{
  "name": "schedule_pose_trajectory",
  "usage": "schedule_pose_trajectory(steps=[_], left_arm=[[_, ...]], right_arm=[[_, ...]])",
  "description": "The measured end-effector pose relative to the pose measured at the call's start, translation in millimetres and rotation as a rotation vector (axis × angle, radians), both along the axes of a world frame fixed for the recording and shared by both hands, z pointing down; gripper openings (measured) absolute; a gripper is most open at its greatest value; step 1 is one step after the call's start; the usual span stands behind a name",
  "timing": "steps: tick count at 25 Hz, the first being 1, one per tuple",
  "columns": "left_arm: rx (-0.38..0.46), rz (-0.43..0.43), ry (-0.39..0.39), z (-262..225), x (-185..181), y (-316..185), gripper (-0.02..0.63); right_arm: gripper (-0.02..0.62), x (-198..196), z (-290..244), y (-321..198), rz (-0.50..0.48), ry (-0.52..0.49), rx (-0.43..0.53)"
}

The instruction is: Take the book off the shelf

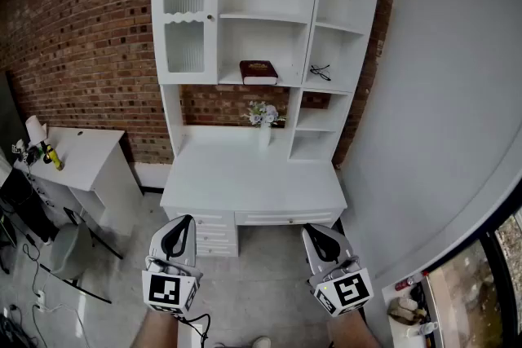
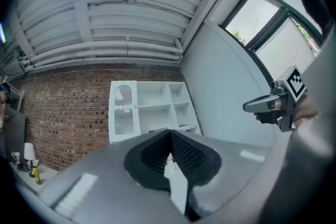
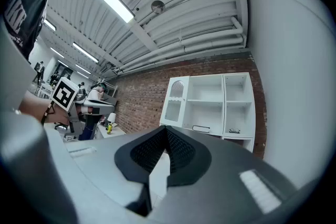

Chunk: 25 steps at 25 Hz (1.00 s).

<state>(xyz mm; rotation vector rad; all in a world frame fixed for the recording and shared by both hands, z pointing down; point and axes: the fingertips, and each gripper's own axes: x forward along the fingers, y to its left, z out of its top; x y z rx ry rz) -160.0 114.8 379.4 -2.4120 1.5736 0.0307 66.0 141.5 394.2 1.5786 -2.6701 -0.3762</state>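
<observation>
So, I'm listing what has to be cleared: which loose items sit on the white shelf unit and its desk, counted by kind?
Dark red rectangular book: 1
Black-framed eyeglasses: 1
White vase of pale flowers: 1
Total: 3

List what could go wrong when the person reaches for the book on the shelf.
The book lies flat, so jaws may slip on it; both the left gripper and right gripper are shut and far off. If it drops, the vase of flowers right below could topple.
</observation>
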Motion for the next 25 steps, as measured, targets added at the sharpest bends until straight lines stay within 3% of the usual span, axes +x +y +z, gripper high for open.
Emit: schedule_pose_trajectory(steps=[3, 7, 10, 15, 19, 25], left_arm=[[0.005, -0.029, -0.010, 2.1, -2.7, 2.1, 0.008], [0.069, -0.055, 0.050, -8.2, -14.0, 6.6, 0.000], [0.098, -0.105, 0.049, -7.2, -21.3, 7.7, 0.000], [0.108, -0.101, 0.103, -1.0, -18.5, 10.3, 0.009], [0.028, -0.125, 0.063, 17.6, -11.2, -0.1, 0.008], [0.064, -0.144, 0.018, 6.7, -11.2, -5.0, 0.008]], right_arm=[[0.020, 6.1, 2.8, -1.1, -0.012, -0.005, -0.012], [0.021, 19.1, 3.8, -1.1, -0.020, -0.044, -0.006], [0.021, 33.3, 8.7, -1.4, -0.008, -0.058, -0.001], [0.021, 53.3, 10.3, -7.8, -0.003, -0.086, 0.005], [0.021, 53.3, 13.9, -12.9, -0.031, -0.041, -0.003], [0.021, 50.7, 10.4, -23.5, -0.059, -0.020, 0.007]])
